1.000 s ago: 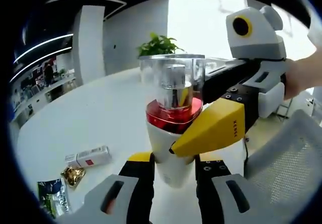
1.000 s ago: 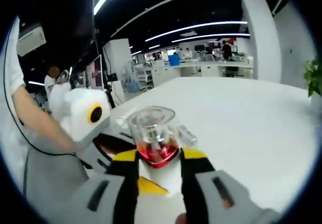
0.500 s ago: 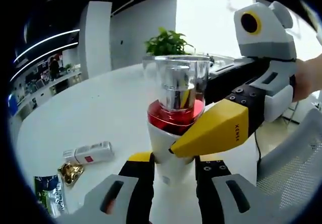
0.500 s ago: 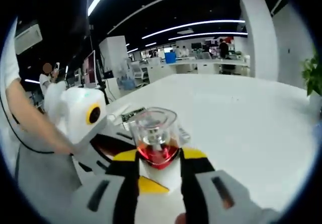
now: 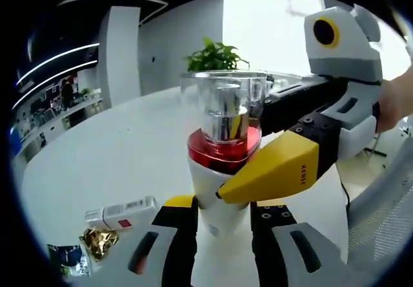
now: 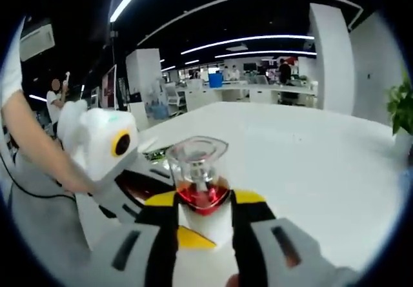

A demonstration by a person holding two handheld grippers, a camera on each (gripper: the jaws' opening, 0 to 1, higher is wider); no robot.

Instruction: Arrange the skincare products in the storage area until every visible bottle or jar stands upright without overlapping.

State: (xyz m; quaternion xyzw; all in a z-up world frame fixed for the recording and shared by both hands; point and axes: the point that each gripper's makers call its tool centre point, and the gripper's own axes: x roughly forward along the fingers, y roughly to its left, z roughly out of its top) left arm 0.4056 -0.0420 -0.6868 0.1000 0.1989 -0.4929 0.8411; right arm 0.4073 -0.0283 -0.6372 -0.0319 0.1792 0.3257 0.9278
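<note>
A skincare bottle (image 5: 222,142) with a white body, a red band and a clear cap over a silver pump stands upright, lifted above the white table (image 5: 110,158). My left gripper (image 5: 222,206) is shut on its white body from below. The right gripper's yellow finger (image 5: 274,171) presses the same body from the right. In the right gripper view the bottle (image 6: 201,184) sits between my right gripper's (image 6: 205,204) jaws, which are shut on it, and the left gripper's yellow fingertip (image 6: 192,238) shows beneath it.
On the table to the lower left lie a small white box with a red label (image 5: 122,213), a gold wrapper (image 5: 98,243) and a dark sachet (image 5: 68,261). A potted plant (image 5: 216,56) stands behind. A grey mesh chair (image 5: 387,216) is at right. A person's arm (image 6: 39,151) holds the left gripper.
Both grippers keep their hold on the bottle. The views have shifted a little with the hands, so the box and wrapper sit further right in the left gripper view.
</note>
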